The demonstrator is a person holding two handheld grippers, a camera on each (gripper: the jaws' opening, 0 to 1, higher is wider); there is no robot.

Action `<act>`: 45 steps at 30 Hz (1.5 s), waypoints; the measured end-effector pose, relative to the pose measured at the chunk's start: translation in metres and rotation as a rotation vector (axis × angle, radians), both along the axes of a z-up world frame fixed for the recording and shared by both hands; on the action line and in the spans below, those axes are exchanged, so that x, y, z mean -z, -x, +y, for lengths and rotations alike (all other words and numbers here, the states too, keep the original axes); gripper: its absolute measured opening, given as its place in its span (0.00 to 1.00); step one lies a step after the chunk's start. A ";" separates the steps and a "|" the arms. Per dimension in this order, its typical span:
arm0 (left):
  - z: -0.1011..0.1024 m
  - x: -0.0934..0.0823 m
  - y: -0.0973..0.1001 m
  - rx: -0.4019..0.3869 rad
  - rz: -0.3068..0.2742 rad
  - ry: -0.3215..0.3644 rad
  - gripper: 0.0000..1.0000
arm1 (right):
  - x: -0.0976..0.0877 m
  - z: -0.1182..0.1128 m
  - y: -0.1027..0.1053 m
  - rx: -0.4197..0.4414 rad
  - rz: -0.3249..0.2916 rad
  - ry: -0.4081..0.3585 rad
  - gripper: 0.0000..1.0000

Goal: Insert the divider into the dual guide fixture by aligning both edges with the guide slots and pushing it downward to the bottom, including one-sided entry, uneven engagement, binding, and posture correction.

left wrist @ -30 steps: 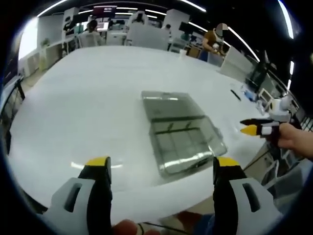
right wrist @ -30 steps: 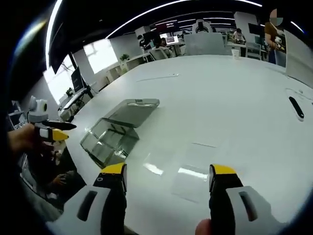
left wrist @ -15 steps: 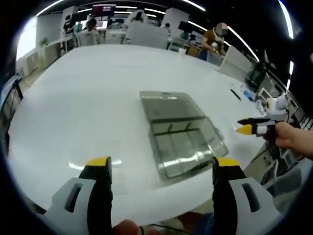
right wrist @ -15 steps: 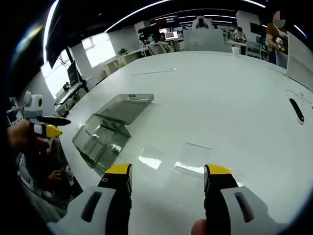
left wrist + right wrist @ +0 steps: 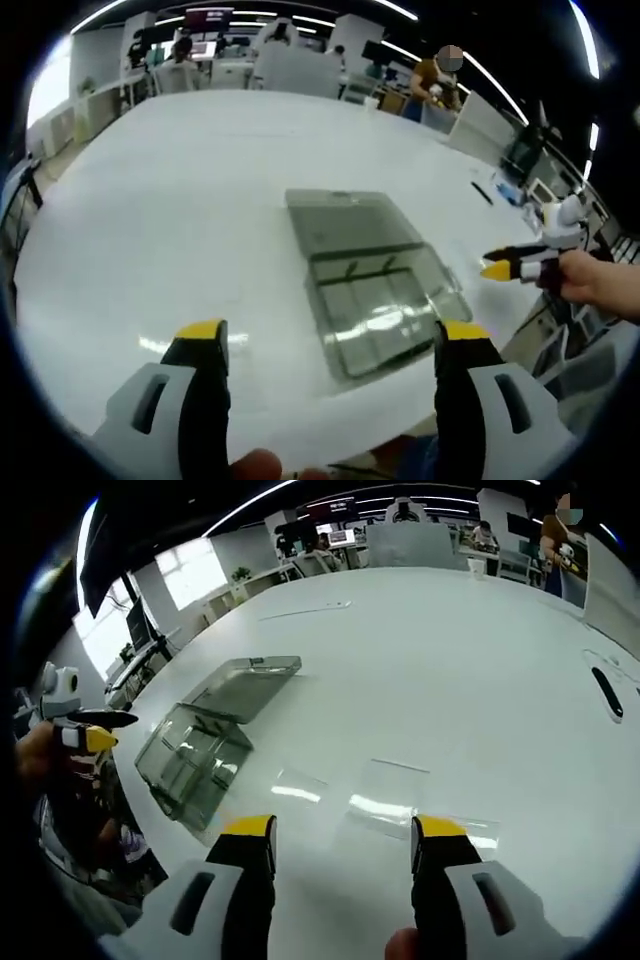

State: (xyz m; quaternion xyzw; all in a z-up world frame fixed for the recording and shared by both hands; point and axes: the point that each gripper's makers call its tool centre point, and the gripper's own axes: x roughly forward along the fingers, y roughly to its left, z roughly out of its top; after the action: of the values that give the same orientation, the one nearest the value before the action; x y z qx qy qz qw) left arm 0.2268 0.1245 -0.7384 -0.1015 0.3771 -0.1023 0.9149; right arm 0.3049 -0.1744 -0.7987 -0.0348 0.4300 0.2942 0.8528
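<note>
Divider flat on counter, just ahead of right gripper, jaws spread, empty. Left gripper likewise, facing fixture. Divider likely thin, stiff, slippery: pinch raised edge.

The right gripper has moved closer to the clear divider

Bright ceiling strips, glare on white table, fisheye-warped edges.
</note>
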 end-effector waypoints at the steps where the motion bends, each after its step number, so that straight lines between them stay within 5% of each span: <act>1: 0.000 0.000 0.000 0.000 0.000 0.000 0.82 | 0.000 0.000 0.000 0.005 0.003 -0.001 0.51; 45: 0.008 0.005 -0.008 -0.016 0.014 0.019 0.81 | 0.016 -0.008 -0.006 0.107 0.110 0.140 0.38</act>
State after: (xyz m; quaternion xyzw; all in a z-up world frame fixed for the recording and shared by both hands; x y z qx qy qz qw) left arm 0.2351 0.1325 -0.7434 -0.1142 0.3816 -0.0977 0.9121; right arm 0.3111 -0.1820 -0.8144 -0.0549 0.4967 0.2189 0.8381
